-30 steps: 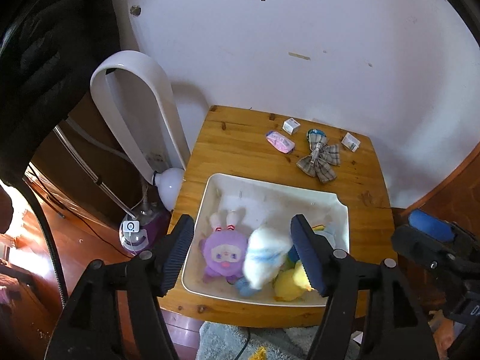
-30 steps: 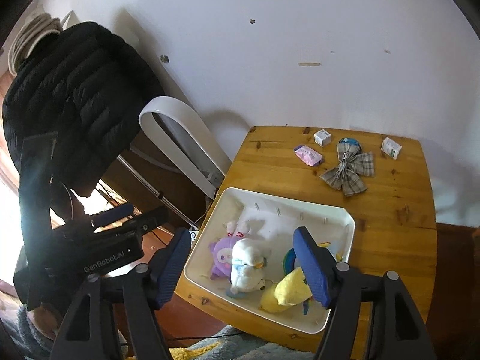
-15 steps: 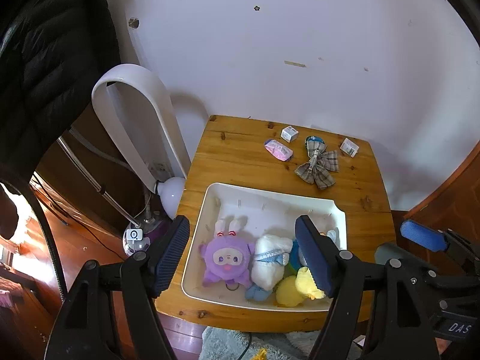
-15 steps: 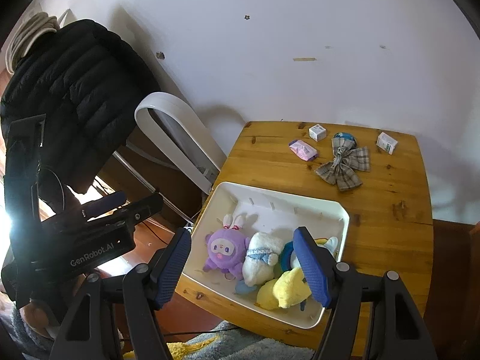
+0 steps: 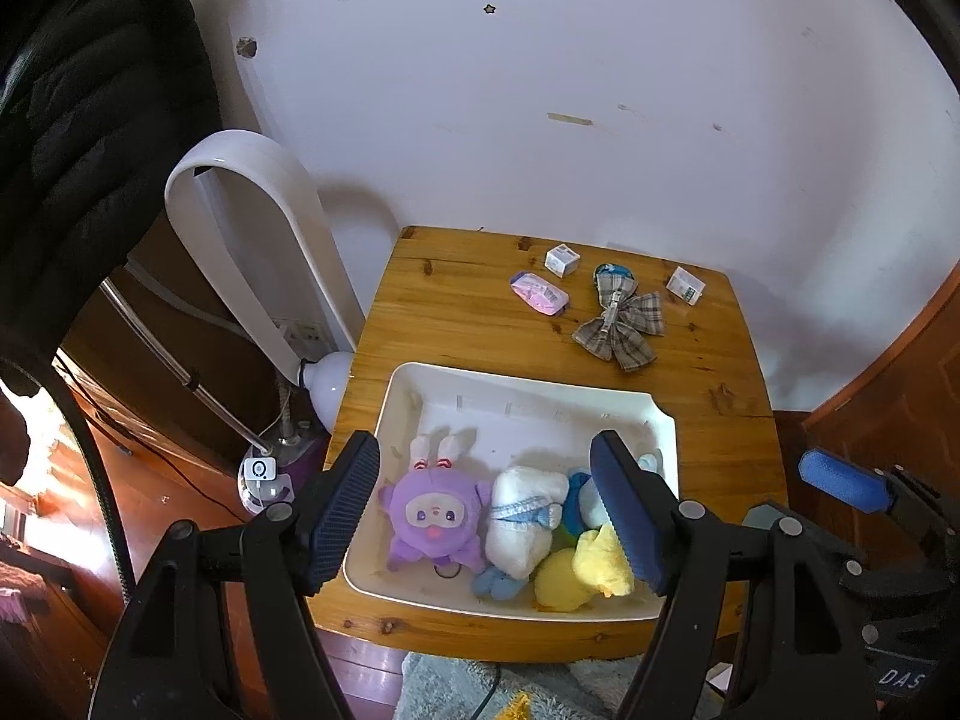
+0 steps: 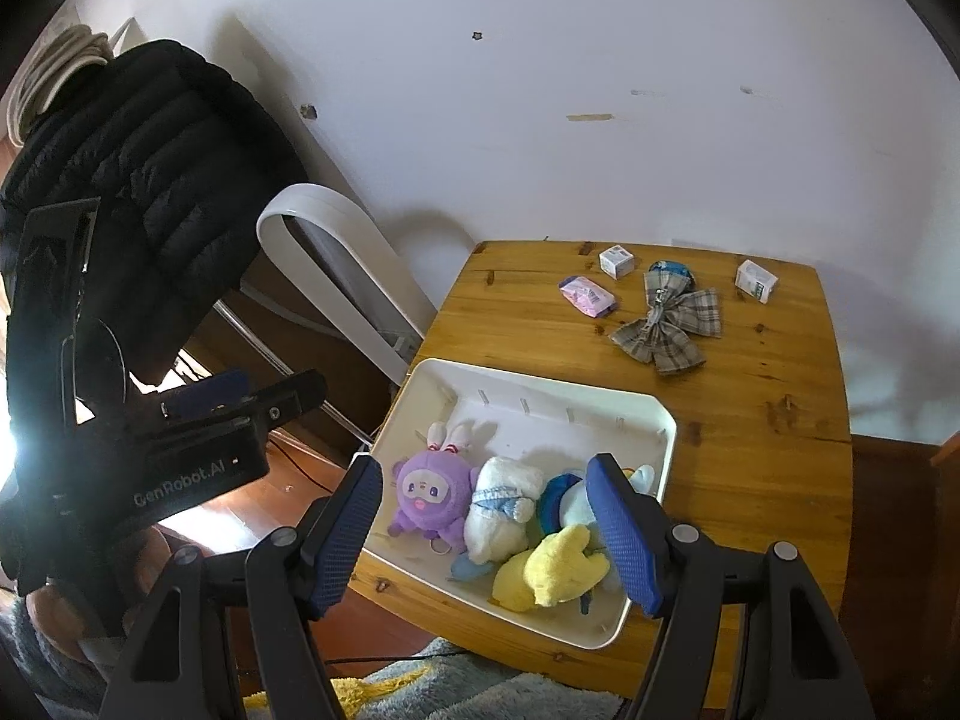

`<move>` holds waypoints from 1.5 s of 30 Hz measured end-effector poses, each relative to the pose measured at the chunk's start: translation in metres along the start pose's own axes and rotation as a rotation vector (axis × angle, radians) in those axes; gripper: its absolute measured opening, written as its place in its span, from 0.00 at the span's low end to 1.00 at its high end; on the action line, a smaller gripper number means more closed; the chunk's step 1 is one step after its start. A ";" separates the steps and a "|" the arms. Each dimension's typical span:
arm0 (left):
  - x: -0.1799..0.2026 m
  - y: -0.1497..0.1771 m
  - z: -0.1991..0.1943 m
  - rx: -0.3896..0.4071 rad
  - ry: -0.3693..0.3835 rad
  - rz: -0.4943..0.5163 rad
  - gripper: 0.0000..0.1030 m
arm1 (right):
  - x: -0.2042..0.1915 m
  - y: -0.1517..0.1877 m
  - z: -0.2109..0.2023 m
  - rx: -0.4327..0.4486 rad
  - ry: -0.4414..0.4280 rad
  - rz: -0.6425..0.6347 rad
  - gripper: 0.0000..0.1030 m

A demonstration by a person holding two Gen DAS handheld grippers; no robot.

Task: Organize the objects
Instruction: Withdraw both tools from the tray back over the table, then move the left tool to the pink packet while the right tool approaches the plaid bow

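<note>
Inside the white bin (image 5: pixel 401 396), purple plush (image 5: pixel 429 516) lies ears toward wall; both grippers' fingers apart, empty

You can read "GenRobot.AI" on the left gripper (image 6: pixel 240 402) body, and "DAS" on the right gripper (image 5: pixel 852 483).

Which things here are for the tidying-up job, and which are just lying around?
For the tidying:
white bin
purple plush
white plush
yellow plush
plaid bow
pink packet
two small boxes

Just lying around:
black jacket
white fan
rug
</note>
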State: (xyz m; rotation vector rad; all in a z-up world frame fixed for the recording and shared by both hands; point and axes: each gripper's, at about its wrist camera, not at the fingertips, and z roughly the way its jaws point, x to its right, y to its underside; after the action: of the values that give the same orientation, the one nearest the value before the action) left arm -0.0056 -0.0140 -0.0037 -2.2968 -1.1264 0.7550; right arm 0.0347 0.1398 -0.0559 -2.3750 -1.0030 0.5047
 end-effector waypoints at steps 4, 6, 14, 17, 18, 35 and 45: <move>0.003 -0.002 0.003 -0.004 0.003 -0.003 0.74 | 0.007 0.001 -0.001 0.009 0.044 0.060 0.69; 0.005 -0.003 0.005 -0.006 0.005 -0.001 0.74 | 0.011 0.001 -0.002 0.014 0.051 0.078 0.69; 0.019 -0.012 0.013 -0.021 0.016 0.032 0.74 | 0.027 0.000 -0.003 0.029 0.087 0.149 0.69; 0.024 -0.018 0.015 -0.022 0.022 0.046 0.74 | 0.031 -0.002 -0.001 0.036 0.111 0.191 0.69; 0.025 -0.020 0.015 -0.022 0.023 0.051 0.74 | 0.032 -0.003 -0.001 0.037 0.113 0.198 0.69; 0.033 -0.066 0.021 0.011 -0.003 0.103 0.74 | 0.047 -0.042 0.016 0.062 0.188 0.268 0.69; 0.041 -0.107 0.034 0.038 -0.014 0.121 0.75 | 0.076 -0.081 0.023 0.098 0.294 0.302 0.69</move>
State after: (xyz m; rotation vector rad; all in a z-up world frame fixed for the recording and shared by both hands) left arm -0.0663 0.0838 0.0266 -2.3474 -0.9775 0.8321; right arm 0.0283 0.2511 -0.0376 -2.4320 -0.4825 0.2901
